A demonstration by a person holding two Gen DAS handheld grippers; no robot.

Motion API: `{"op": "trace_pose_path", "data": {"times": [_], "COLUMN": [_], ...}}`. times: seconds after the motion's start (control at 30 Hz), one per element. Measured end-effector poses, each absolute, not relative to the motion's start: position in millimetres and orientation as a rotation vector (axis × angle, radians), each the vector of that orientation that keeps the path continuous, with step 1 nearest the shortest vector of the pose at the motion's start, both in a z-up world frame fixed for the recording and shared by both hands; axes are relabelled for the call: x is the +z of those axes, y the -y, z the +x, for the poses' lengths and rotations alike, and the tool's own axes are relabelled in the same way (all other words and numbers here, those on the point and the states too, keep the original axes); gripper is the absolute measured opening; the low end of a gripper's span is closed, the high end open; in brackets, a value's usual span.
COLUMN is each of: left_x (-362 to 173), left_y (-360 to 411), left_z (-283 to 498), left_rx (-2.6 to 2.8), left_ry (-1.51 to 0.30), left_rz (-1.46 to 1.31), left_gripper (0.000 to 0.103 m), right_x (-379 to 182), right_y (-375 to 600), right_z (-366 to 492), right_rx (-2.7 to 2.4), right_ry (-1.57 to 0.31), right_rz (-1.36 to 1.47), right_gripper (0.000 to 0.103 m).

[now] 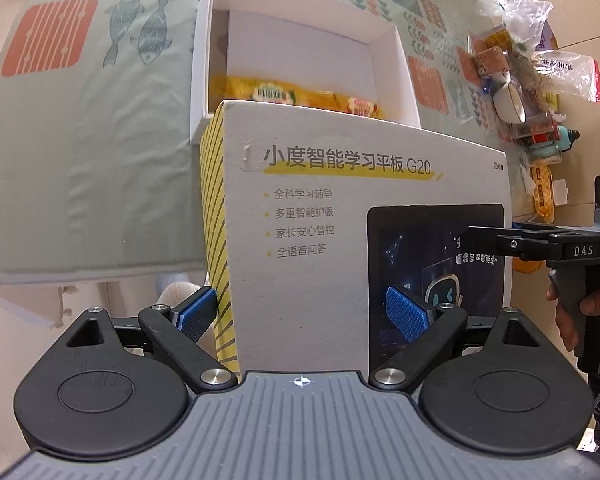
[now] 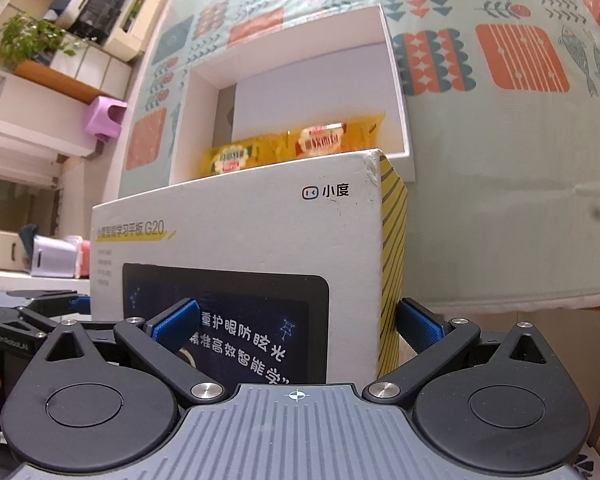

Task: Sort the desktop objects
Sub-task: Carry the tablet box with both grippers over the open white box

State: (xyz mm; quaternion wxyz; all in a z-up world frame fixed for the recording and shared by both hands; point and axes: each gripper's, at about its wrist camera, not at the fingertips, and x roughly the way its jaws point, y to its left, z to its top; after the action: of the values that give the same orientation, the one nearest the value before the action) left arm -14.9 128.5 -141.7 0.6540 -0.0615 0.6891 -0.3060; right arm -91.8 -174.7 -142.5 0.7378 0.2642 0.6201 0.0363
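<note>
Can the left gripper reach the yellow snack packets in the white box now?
Probably not directly. The left gripper straddles one corner of the printed box lid, which stands between it and the yellow snack packets in the white box. The jaws look occupied with the lid.

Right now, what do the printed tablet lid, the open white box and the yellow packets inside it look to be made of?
Printed tablet lid: matte paperboard, scuffed and crushed at a corner.
Open white box: plain white cardboard with thin, stiff walls.
Yellow packets: glossy plastic film, probably, going by the sheen and wrinkles.
</note>
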Motion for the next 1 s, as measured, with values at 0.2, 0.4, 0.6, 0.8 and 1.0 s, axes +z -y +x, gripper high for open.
{"op": "trace_pose_path", "data": {"times": [0.2, 0.4, 0.6, 0.8, 1.0], "left_x": [-150, -152, -154, -156, -162], "left_y": [-136, -140, -136, -130, -133], "left_z": [-20, -20, -21, -21, -23], "left_rx": [-0.679, -0.669, -0.674, -0.679, -0.675], "left_ry": [-1.586, -1.594, -1.602, -1.605, -1.618], "left_rz": [-0.143, -0.142, -0.135, -0.123, -0.119], "left_gripper": [0.103, 0.103, 0.103, 0.103, 0.103], "right_x": [-150, -150, -152, -154, -161], "right_y": [168, 165, 165, 168, 169], "right_z": [-92, -92, -96, -101, -106], "right_rx": [0.093, 0.101, 0.097, 0.094, 0.092], "right_ry": [-1.387, -1.399, -1.409, -1.415, -1.428], "right_rz": [0.582, 0.579, 0.587, 0.596, 0.609], "right_gripper": [0.103, 0.103, 0.103, 0.103, 0.103]}}
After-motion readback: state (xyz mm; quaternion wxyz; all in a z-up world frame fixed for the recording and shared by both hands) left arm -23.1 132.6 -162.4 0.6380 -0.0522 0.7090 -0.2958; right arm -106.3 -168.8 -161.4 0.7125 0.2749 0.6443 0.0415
